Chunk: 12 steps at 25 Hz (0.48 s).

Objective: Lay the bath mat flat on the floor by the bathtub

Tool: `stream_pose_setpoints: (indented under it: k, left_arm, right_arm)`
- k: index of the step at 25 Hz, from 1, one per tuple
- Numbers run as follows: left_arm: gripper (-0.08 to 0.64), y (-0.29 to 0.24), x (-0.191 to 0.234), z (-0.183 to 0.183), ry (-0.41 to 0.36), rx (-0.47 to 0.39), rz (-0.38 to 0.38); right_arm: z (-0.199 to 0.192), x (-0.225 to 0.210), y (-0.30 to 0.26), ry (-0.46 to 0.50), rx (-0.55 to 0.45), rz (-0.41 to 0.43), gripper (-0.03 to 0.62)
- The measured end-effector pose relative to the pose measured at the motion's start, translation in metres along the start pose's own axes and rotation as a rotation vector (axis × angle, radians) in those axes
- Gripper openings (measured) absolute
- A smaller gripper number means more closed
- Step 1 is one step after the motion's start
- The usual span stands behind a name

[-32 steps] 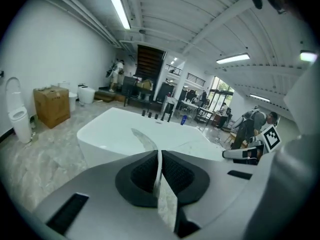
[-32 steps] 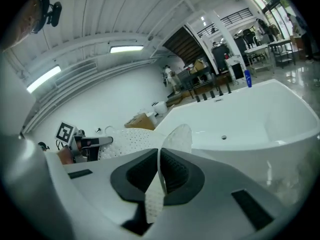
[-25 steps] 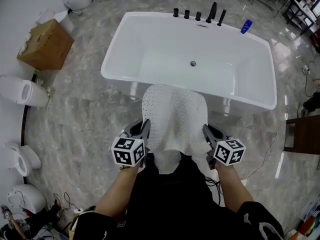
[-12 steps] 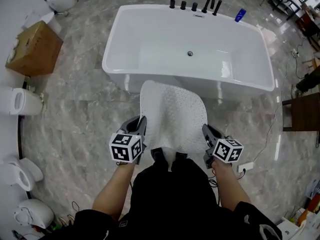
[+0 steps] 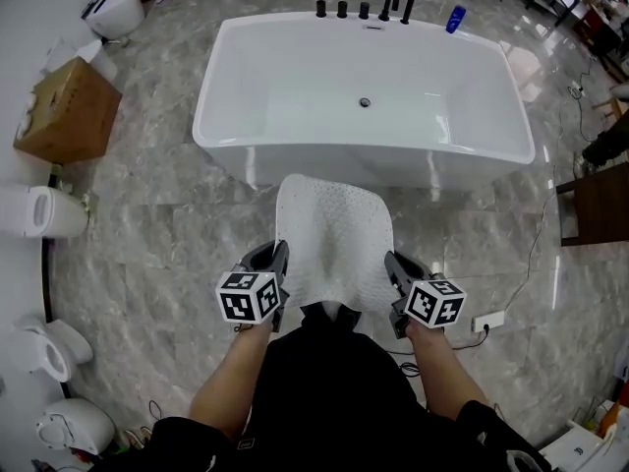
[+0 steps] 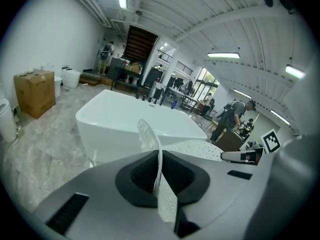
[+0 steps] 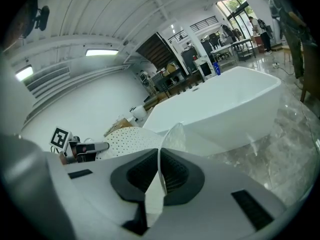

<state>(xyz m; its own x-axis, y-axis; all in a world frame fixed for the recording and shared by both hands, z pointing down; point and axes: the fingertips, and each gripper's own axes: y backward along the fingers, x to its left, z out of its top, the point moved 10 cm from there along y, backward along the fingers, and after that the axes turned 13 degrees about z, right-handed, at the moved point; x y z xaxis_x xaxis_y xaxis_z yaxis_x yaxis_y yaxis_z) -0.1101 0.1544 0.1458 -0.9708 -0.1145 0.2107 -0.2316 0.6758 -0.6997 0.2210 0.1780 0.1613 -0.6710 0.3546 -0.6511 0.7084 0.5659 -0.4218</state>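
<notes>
A white dotted bath mat (image 5: 332, 236) hangs spread between my two grippers, in front of the white bathtub (image 5: 366, 87). My left gripper (image 5: 279, 264) is shut on the mat's near left edge, which shows as a thin sheet (image 6: 159, 169) pinched between its jaws. At the near right edge my right gripper (image 5: 391, 267) is shut on the mat too, the sheet (image 7: 159, 176) standing up between its jaws. The mat's far end reaches toward the tub's near wall; whether it touches the floor I cannot tell.
Grey marble floor (image 5: 167, 224) surrounds the tub. A cardboard box (image 5: 67, 111) and toilets (image 5: 39, 212) line the left wall. Black taps (image 5: 364, 8) and a blue bottle (image 5: 454, 18) stand on the tub's far rim. A cable and socket strip (image 5: 488, 319) lie at the right, beside a dark table (image 5: 598, 205).
Both grippers have drawn back and down with the mat. It now hangs clear of the tub's rim, lower and flatter over the floor.
</notes>
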Motion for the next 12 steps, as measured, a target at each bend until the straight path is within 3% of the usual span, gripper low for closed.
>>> stream_pose_setpoints:
  k: [6,12]
  left_arm:
    - [0.021,-0.017,-0.022,-0.011,-0.019,-0.026,0.042]
    - [0.021,-0.037,-0.004,-0.021,-0.027,0.038,0.04]
  right_arm:
    - [-0.019,-0.025,-0.003,0.009,0.032,0.012,0.028]
    - [-0.02,-0.041,-0.024,-0.013,0.064,-0.023,0.028]
